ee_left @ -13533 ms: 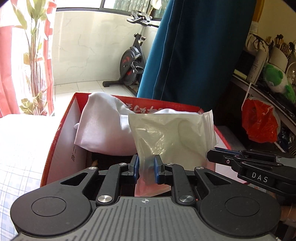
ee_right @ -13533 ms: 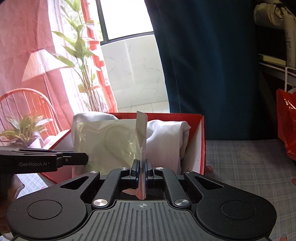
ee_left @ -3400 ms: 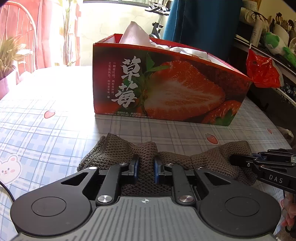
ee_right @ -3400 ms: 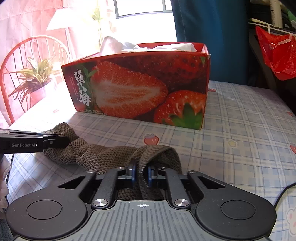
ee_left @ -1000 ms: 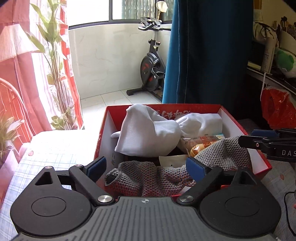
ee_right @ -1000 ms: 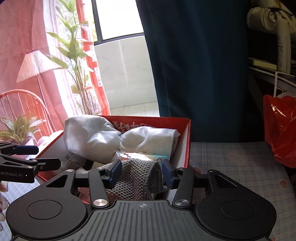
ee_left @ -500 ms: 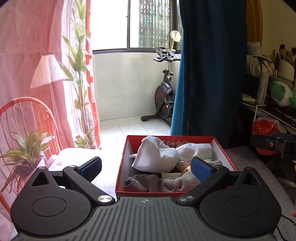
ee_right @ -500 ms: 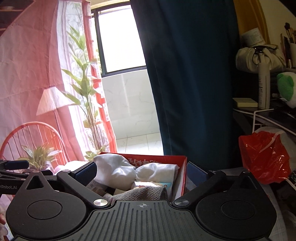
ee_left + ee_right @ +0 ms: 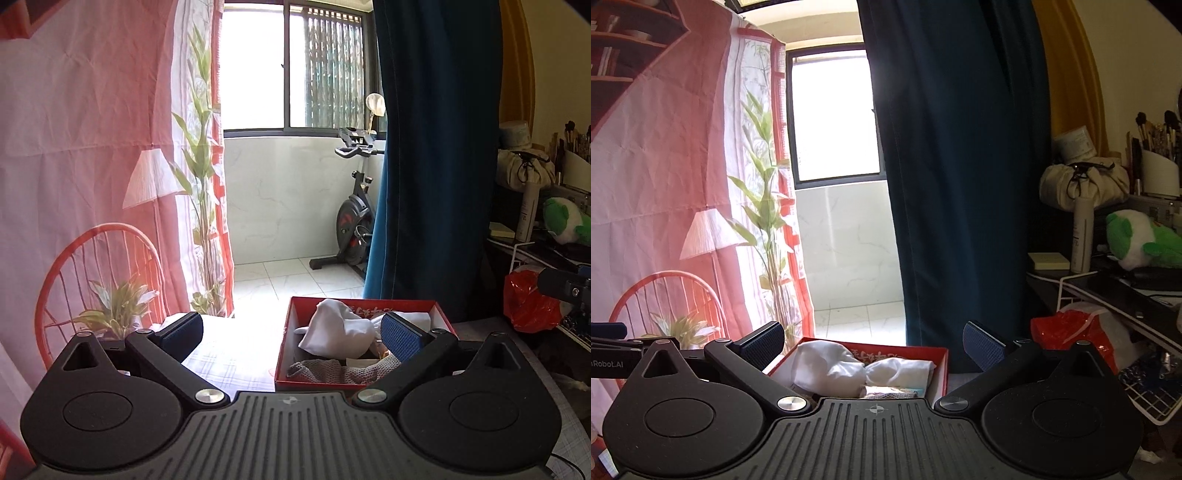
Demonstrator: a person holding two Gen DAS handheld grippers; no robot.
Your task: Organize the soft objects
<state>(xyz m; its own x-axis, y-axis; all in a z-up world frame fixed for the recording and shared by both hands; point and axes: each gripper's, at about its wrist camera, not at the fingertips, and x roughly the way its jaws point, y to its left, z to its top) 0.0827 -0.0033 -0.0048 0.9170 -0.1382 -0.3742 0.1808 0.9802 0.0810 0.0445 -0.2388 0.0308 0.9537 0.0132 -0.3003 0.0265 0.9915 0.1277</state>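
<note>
A lived-in home room: an exercise bike point(image 9: 354, 225) on a tiled balcony behind a dark blue curtain point(image 9: 432, 155), a plush toy point(image 9: 1145, 240) and makeup brushes point(image 9: 1156, 129) crowding a cluttered shelf point(image 9: 1115, 284).

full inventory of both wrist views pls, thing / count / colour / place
box: 1, red, on the table ahead
cloth bundles: 2, white, in the box
knit cloth: 1, grey-brown, box's near side
tablecloth: 1, pale plaid, under the box
exercise bike: 1, black, balcony
curtain: 1, dark blue, behind the box
plastic bag: 1, red, right of the box
plush toy: 1, green-white, right shelf
left gripper: 1, black, open, empty
right gripper: 1, black, open, empty
</note>
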